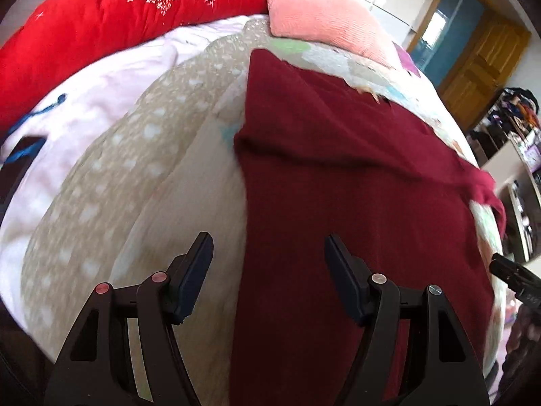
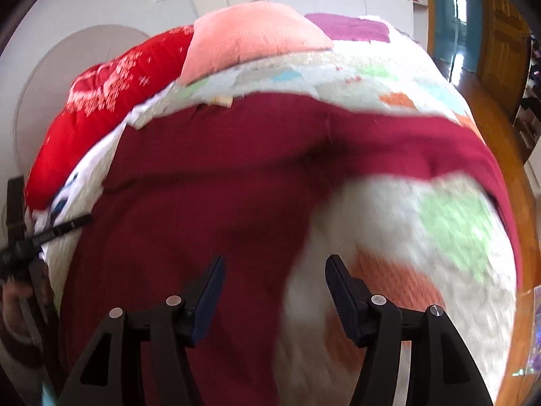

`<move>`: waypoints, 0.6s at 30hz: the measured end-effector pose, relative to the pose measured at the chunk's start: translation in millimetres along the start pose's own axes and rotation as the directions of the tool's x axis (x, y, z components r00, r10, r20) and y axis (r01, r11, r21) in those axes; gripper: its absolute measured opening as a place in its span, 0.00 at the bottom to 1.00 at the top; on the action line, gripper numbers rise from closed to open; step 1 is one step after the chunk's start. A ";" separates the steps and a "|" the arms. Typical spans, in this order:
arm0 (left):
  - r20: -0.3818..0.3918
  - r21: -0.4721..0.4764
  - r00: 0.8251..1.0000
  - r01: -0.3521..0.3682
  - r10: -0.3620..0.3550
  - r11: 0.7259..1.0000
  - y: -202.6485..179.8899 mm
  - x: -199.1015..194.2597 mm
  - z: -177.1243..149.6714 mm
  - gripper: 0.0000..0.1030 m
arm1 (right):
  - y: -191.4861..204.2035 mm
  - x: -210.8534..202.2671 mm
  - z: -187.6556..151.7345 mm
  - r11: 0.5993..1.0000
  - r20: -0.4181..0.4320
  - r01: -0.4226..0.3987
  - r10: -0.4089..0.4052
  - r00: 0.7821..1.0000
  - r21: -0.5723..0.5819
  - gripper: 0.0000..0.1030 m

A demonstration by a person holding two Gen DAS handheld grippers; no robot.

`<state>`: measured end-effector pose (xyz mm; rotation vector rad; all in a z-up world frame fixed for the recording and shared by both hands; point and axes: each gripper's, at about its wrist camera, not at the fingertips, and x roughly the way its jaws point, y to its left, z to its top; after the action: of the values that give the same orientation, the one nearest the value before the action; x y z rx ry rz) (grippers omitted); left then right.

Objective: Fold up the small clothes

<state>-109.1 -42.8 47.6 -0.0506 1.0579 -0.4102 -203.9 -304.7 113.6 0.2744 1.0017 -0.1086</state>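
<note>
Between folds, both the left hand-held gripper (image 1: 268, 264) and right hand-held gripper (image 2: 274, 284) hang wide and empty over the maroon garment (image 1: 338, 186) on the bed (image 2: 422, 237) — next, likely pinching an edge.

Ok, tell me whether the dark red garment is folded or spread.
Partly folded: the dark red garment shows a doubled-over edge across its middle and lies on the bed.

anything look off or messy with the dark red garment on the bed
Mostly fine. The dark red garment lies flat on the patchwork quilt, but one sleeve trails out sideways toward the bed edge, unfolded. Nothing looks damaged.
</note>
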 end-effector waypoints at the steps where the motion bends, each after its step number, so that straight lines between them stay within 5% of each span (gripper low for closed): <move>1: -0.009 0.001 1.000 0.016 -0.016 1.000 0.3 -5.9 -6.3 0.66 | -3.8 -4.6 -10.7 1.000 -0.013 -0.015 0.015 1.000 0.003 0.58; 7: -0.078 -0.034 0.993 0.089 -0.091 0.995 4.5 -30.6 -44.5 0.66 | -12.5 -29.4 -64.3 0.992 -0.060 -0.113 0.116 0.991 0.051 0.58; 13: -0.179 -0.080 0.980 0.071 -0.084 0.994 11.5 -38.5 -87.8 0.66 | -5.7 -37.1 -106.2 0.984 -0.115 -0.178 0.181 0.977 0.029 0.58; 18: -0.176 -0.029 0.983 0.038 -0.043 0.999 0.0 -43.7 -106.2 0.67 | -2.9 -41.0 -119.7 0.976 -0.119 -0.215 0.217 0.969 0.031 0.60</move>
<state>-218.3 -11.1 31.2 -0.0592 1.2387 -0.4443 -324.1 -275.8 86.8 0.4090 1.0855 0.0982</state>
